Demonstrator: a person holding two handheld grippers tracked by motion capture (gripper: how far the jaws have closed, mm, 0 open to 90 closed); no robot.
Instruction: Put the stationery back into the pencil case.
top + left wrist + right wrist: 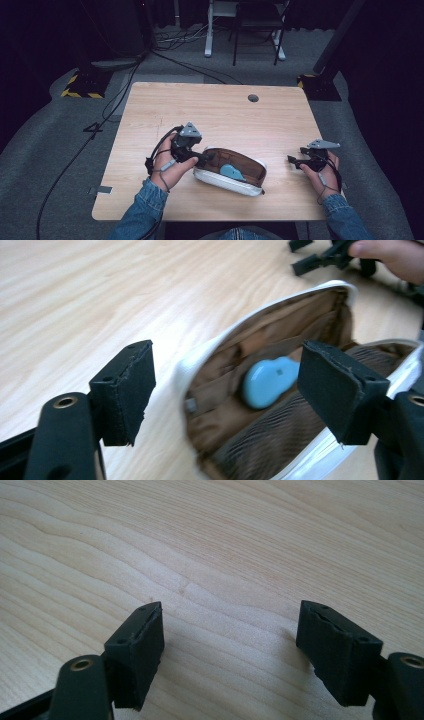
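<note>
A white zip pouch (226, 182) with a brown lining lies unzipped near the table's front middle. A small light-blue rounded object (232, 172) rests inside it. My left gripper (208, 157) is at the pouch's left end and is open. In the left gripper view (225, 375) its jaws straddle the pouch rim (200, 352), one jaw over bare wood and the other over the lining, with the blue object (270, 381) between and beyond them. My right gripper (296, 155) is open, apart from the pouch to its right, low over bare table (232, 625).
The wooden table (220, 110) has a round cable hole (253, 98) near its far edge. On the floor behind stand a desk frame and chair (250, 30), and cables (120, 95) run along the left. The right gripper (325, 257) and its hand are in view beyond the pouch.
</note>
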